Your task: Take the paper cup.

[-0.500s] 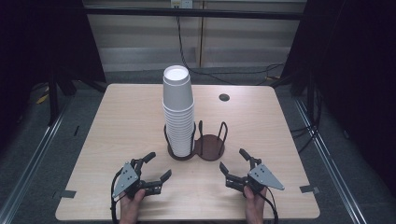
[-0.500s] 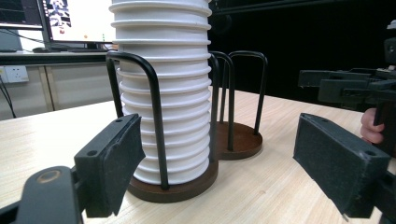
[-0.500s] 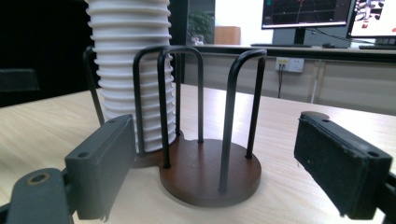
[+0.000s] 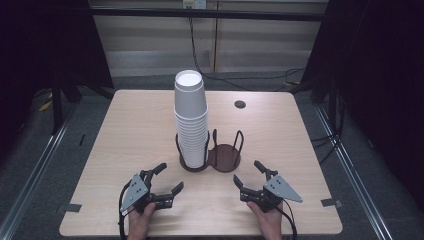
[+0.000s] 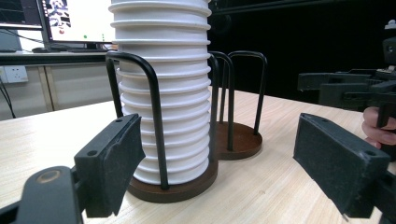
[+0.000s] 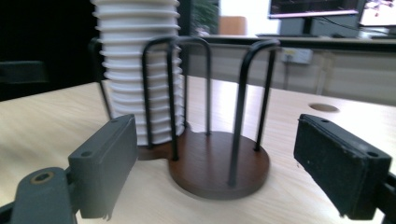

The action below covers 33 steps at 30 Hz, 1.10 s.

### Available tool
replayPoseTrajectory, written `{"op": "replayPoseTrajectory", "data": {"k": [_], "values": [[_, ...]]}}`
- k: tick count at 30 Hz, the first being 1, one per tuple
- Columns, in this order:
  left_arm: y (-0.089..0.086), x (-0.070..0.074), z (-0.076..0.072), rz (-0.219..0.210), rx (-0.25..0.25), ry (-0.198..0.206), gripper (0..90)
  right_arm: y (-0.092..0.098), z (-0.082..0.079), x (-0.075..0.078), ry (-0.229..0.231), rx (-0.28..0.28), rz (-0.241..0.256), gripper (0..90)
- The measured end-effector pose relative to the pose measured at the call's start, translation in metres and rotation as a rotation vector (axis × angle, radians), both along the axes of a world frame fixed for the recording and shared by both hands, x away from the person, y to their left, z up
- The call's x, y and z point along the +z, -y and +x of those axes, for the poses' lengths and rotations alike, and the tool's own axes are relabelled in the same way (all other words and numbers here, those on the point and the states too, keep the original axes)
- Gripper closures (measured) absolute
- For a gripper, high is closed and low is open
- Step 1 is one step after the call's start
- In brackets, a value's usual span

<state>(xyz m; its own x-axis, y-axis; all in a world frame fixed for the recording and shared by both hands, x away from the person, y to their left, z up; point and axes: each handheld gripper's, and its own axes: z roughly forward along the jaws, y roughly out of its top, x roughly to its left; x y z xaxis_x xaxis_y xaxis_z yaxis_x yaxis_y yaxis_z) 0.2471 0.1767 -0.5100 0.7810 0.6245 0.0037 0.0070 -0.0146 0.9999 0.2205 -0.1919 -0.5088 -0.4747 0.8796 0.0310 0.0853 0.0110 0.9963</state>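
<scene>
I have the left gripper (image 4: 166,179) low over the near edge of the bench (image 4: 125,130), its fingers (image 5: 112,158) spread wide and holding nothing. The right gripper (image 4: 248,174) sits level with it, well apart, fingers (image 6: 105,163) spread just as wide and likewise empty. Between and just beyond them stands the tall stack of white paper cups (image 4: 190,120), upright in the left ring of a dark two-ring cup holder (image 4: 224,156); the right ring beside it is bare. Through the left gripper view the stack (image 5: 163,88) sits framed between my fingers, not touched.
</scene>
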Motion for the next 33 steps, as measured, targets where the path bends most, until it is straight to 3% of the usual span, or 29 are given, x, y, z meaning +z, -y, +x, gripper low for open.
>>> {"op": "replayPoseTrajectory", "data": {"k": [1, 3, 5, 7, 10, 12, 14, 22, 25, 29, 33], "values": [[0.0, 0.0, 0.0, -0.001, 0.0, 0.0, 15.6, 0.0, 0.0, 0.0, -0.009, 0.008, 0.011, 13.2], [0.0, 0.0, 0.0, -0.001, -0.001, 0.001, 15.6, -0.001, 0.001, 0.001, -0.017, 0.012, -0.017, 13.6], [0.0, 0.0, 0.0, -0.001, -0.001, 0.001, 15.6, -0.001, 0.001, 0.001, -0.022, 0.048, 0.005, 16.3], [0.0, 0.0, 0.0, -0.001, -0.002, 0.001, 15.6, -0.001, -0.002, 0.003, -0.017, 0.093, 0.027, 32.2], [0.0, 0.0, 0.0, -0.002, 0.0, 0.001, 15.6, -0.001, -0.004, 0.008, -0.024, 0.115, 0.052, 23.3], [0.0, 0.0, 0.0, -0.003, -0.006, -0.005, 15.6, 0.0, -0.003, 0.012, -0.07, 0.128, 0.046, 26.6], [-0.001, 0.0, 0.0, 0.001, -0.008, -0.001, 15.6, -0.001, -0.004, 0.014, -0.061, 0.124, 0.039, 27.9], [-0.001, 0.0, 0.0, 0.001, -0.011, -0.001, 15.6, -0.001, -0.002, 0.03, -0.05, 0.19, 0.035, 37.9], [-0.001, 0.0, 0.0, 0.001, -0.01, -0.001, 15.6, -0.003, -0.001, 0.036, -0.062, 0.208, 0.026, 39.9], [-0.001, 0.0, 0.0, 0.001, -0.012, -0.001, 15.6, -0.004, 0.003, 0.042, -0.106, 0.222, 0.02, 36.9], [-0.001, 0.0, 0.0, 0.0, -0.015, -0.001, 15.6, -0.003, 0.008, 0.048, -0.14, 0.243, 0.037, 23.9]]}}
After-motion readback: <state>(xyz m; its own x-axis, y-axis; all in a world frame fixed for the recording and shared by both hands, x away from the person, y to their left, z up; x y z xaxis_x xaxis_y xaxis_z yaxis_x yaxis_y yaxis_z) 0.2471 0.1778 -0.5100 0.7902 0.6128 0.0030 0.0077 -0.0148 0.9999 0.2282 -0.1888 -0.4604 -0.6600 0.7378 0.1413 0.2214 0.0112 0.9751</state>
